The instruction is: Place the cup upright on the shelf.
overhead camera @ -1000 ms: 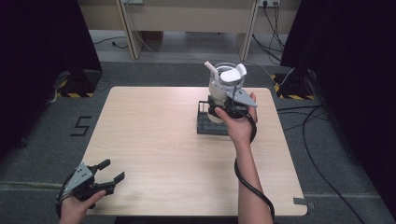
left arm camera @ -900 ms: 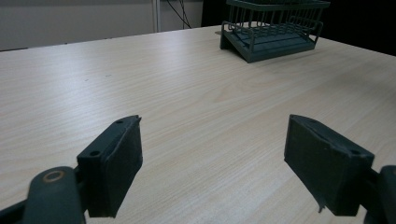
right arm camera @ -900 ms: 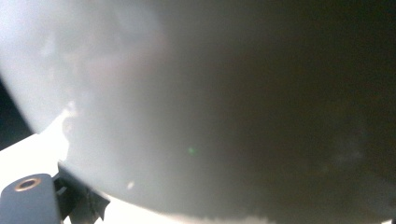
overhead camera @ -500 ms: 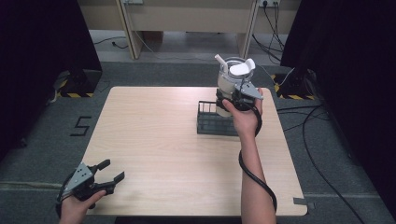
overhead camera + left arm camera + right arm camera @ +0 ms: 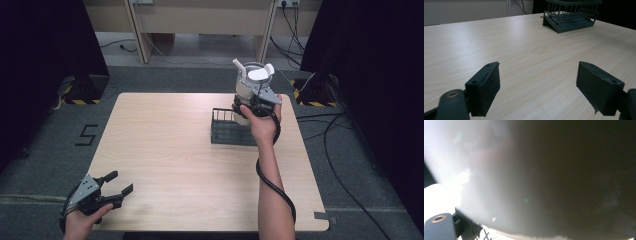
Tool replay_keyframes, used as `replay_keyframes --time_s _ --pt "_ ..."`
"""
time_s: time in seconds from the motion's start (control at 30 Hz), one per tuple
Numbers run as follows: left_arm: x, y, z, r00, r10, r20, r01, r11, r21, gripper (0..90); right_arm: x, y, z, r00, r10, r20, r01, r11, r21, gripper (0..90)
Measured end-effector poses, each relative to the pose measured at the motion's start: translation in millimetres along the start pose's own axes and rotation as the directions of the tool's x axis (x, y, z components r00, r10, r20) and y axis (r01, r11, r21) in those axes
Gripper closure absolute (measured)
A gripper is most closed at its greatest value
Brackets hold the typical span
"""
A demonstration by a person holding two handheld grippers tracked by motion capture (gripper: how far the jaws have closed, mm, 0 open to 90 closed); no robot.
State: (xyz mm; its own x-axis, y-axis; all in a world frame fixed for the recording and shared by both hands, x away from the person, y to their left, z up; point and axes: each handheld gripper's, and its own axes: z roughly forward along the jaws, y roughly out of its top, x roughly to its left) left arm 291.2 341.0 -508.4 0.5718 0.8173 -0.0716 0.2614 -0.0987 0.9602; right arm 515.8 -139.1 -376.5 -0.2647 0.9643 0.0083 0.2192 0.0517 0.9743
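I have the right gripper [image 5: 252, 102] clamped on a white jug [image 5: 248, 90], its jaws closed against the jug's side, and I am holding it raised above the far right corner of the dark wire rack [image 5: 231, 129]. The rack sits on the desk [image 5: 165, 150], right of centre and toward the far edge. In the high view the jug stands roughly upright, with a spout at its far left and a white lid part at the top. In the right gripper view the jug's pale wall [image 5: 499, 170] presses so close to the camera that it is only a blur, with a bit of rack wire low at the left. The left gripper [image 5: 112, 187] hovers at the near left corner of the desk, jaws wide apart with nothing between them.
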Motion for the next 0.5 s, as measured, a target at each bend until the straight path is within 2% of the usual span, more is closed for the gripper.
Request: replay_keyframes --time_s 0.5 --pt "0.1 -0.1 -0.1 1.0000 0.000 0.000 0.000 1.0000 0.000 18.4 -3.4 -19.2 10.7 0.9999 0.012 0.010 -0.012 0.999 0.044 10.9"
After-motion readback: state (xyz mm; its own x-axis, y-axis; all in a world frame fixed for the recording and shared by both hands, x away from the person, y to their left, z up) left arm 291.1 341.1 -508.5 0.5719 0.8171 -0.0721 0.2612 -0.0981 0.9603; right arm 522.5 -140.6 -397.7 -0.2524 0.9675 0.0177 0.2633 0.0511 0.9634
